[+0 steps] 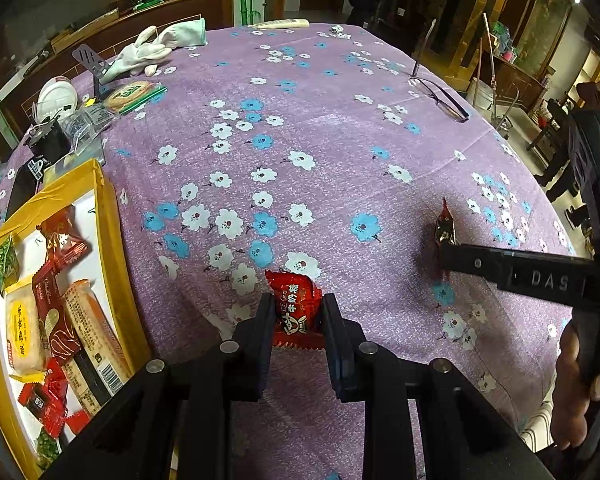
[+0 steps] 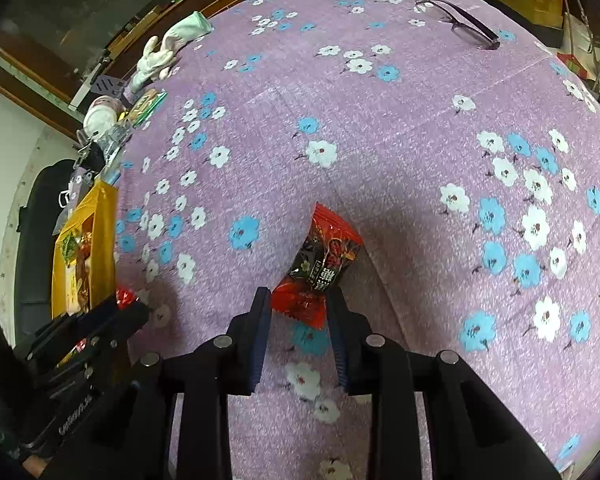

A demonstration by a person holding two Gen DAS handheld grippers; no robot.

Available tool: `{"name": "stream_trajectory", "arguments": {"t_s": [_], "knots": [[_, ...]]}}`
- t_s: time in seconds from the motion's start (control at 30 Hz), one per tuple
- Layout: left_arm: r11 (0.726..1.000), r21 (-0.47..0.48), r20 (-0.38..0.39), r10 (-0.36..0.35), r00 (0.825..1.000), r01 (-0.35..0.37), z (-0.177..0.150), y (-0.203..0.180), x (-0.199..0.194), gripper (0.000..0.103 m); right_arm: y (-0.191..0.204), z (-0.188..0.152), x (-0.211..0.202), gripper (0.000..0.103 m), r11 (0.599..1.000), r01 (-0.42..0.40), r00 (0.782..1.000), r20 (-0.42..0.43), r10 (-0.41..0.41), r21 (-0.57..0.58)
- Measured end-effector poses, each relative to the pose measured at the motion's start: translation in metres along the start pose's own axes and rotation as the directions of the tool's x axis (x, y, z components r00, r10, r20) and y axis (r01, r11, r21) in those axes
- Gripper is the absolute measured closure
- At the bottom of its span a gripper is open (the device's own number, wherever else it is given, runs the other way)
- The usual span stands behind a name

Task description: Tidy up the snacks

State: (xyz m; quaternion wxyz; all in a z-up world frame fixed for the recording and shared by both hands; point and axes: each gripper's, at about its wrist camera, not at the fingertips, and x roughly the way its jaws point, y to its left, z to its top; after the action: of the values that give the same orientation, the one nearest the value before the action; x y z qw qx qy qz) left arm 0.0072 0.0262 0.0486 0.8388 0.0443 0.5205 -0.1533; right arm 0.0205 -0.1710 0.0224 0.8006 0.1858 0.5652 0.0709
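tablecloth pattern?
Tablecloth: purple with white and blue flowers. Clearest in the right wrist view.

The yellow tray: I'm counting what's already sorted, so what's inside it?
The tray holds wrapped snacks: green packets, dark red wafer packs, a yellow cake, a long biscuit pack, small red candies. The left gripper hides its near corner.

Both grippers are matt black plastic. The left gripper [image 1: 298, 312] has two flat fingers with dark blue pads and round silver pins at its linkage joints. The right gripper [image 2: 300, 308] matches, its blue pads ribbed. Seen from the left camera, its side bears raised letters "DAS" and a small green light, and a striped sleeve [image 1: 538, 424] shows beneath it
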Motion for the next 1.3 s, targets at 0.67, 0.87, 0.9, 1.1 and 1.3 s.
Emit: {"name": "stream_trajectory", "arguments": {"t_s": [0.67, 0.87, 0.9, 1.1, 1.3], "knots": [[1.000, -0.026, -0.001, -0.001, 1.000, 0.001, 0.005, 0.008, 0.005, 0.080, -0.013, 0.023, 0.005, 0.061, 0.992, -0.056, 0.998, -0.015, 0.058, 0.110], [0.999, -0.035, -0.002, -0.003, 1.000, 0.003, 0.006, 0.011, 0.007, 0.080, -0.020, 0.031, 0.001, 0.056, 0.989, -0.043, 0.999, -0.005, 0.044, 0.142], [0.999, -0.036, -0.002, -0.003, 1.000, 0.003, 0.006, 0.011, 0.007, 0.080, -0.020, 0.032, 0.003, 0.056, 0.990, -0.028, 0.999, -0.013, 0.030, 0.139], [0.999, -0.037, -0.004, -0.005, 1.000, 0.005, 0.006, 0.011, 0.008, 0.080, -0.010, 0.038, 0.020, 0.057, 0.994, 0.063, 0.997, -0.054, -0.059, 0.085], [0.999, -0.043, -0.004, -0.004, 1.000, 0.004, 0.007, 0.013, 0.009, 0.080, 0.007, 0.035, 0.025, 0.079, 0.984, 0.172, 0.984, -0.028, -0.173, -0.053]]}}
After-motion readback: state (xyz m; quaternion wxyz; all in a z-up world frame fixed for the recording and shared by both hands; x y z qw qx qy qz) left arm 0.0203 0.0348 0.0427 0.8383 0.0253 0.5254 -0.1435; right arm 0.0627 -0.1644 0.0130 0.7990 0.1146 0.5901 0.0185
